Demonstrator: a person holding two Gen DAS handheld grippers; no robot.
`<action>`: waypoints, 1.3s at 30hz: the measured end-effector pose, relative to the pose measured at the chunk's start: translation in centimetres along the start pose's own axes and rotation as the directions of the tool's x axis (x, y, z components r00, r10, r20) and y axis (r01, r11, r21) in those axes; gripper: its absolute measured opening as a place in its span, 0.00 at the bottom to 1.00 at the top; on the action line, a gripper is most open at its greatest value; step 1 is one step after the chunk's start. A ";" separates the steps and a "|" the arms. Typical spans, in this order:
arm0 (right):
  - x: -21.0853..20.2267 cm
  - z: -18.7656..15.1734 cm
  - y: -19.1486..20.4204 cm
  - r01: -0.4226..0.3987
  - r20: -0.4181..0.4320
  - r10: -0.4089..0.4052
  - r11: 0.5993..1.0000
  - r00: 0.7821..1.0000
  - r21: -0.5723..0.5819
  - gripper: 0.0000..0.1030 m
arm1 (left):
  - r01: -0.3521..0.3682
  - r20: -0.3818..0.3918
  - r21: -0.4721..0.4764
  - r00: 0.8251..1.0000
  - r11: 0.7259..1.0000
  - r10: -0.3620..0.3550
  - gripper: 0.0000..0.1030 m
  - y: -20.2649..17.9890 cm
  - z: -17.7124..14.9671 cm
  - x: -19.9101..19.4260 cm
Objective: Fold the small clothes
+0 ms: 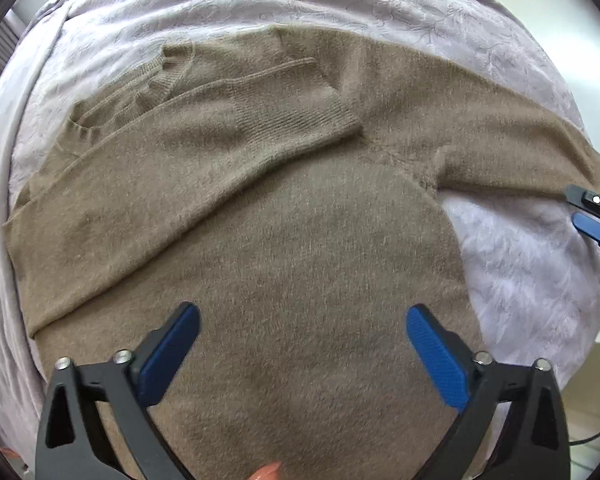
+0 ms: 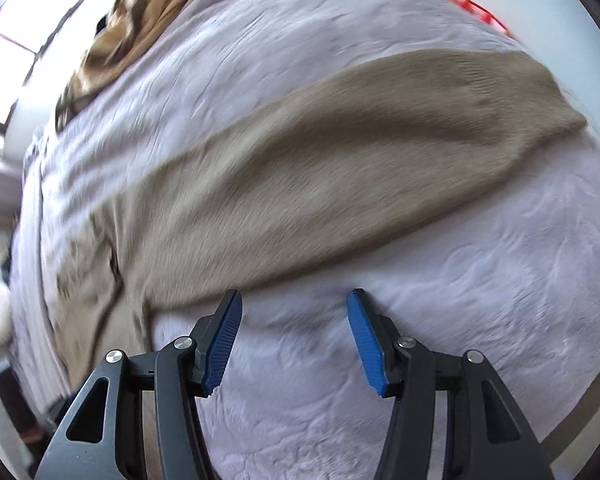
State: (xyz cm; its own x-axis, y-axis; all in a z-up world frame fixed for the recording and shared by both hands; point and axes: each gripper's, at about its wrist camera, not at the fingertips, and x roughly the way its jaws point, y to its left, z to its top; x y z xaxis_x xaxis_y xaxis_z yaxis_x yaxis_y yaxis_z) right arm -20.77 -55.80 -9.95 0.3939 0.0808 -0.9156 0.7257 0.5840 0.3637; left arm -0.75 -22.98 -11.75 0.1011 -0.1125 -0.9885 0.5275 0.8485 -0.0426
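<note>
Nearest your left lens, the left gripper (image 1: 302, 340) points down over the body of the taupe sweater (image 1: 260, 208), jaws spread wide, nothing between the blue pads (image 1: 436, 356), fabric lying flat beneath them. Sweater sits spread on the pale lilac bedspread (image 1: 520, 280); one sleeve (image 1: 204, 128) is already folded across the chest, cuff near the collar. Other sleeve (image 2: 340, 152) still lies stretched out over the bedspread. Your right gripper (image 2: 294, 336) hangs over bare bedspread just beside that sleeve's lower edge, jaws partly open, holding nothing; right view is blurred, so exact clearance cannot be told. Judged step: second sleeve fold, not yet begun. Next move likely calls for you to bring the right pads onto the sleeve, pinch it near the cuff end, and carry it across the body while the left steadies the torso. A tan garment (image 2: 140, 12) lies bunched at the far end
</note>
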 end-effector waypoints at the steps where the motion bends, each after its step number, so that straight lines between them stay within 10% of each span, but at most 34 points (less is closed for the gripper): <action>1: -0.2 0.3 -0.5 -0.001 0.013 0.001 1.000 1.000 0.016 0.57 | 0.003 -0.007 0.010 1.000 1.000 -0.003 1.00 -0.3 0.2 0.1; 10: -2.5 2.2 -6.2 -0.169 0.172 0.129 0.955 0.977 0.244 0.70 | -0.019 -0.058 -0.026 0.998 0.999 0.018 1.00 -0.7 2.2 2.5; 17: -1.9 2.6 -10.5 -0.334 0.253 0.242 0.835 0.937 0.437 0.70 | 0.003 -0.105 -0.067 0.994 0.998 -0.010 1.00 -0.3 1.5 4.2; 31: 0.2 5.7 -11.4 -0.513 0.350 0.381 0.715 0.856 0.474 0.70 | 0.011 -0.077 -0.100 0.997 0.995 -0.019 1.00 -1.8 4.5 3.8; 35: 1.7 5.9 -11.4 -0.570 0.346 0.454 0.624 0.821 0.535 0.14 | 0.004 -0.061 -0.106 0.998 0.994 -0.011 1.00 -0.3 4.0 2.6; 39: 2.3 5.7 -11.1 -0.655 0.398 0.527 0.520 0.751 0.548 0.07 | 0.019 -0.062 -0.129 0.998 0.991 -0.027 1.00 1.2 4.0 2.6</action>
State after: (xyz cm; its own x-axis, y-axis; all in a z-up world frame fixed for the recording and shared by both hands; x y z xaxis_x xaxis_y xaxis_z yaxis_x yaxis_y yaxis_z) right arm -24.75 -66.70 -15.09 0.9026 0.0470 -0.4280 0.4286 -0.1918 0.8829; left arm 3.48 -24.33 -13.75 0.0340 -0.1029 -0.9941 0.4160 0.9059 -0.0796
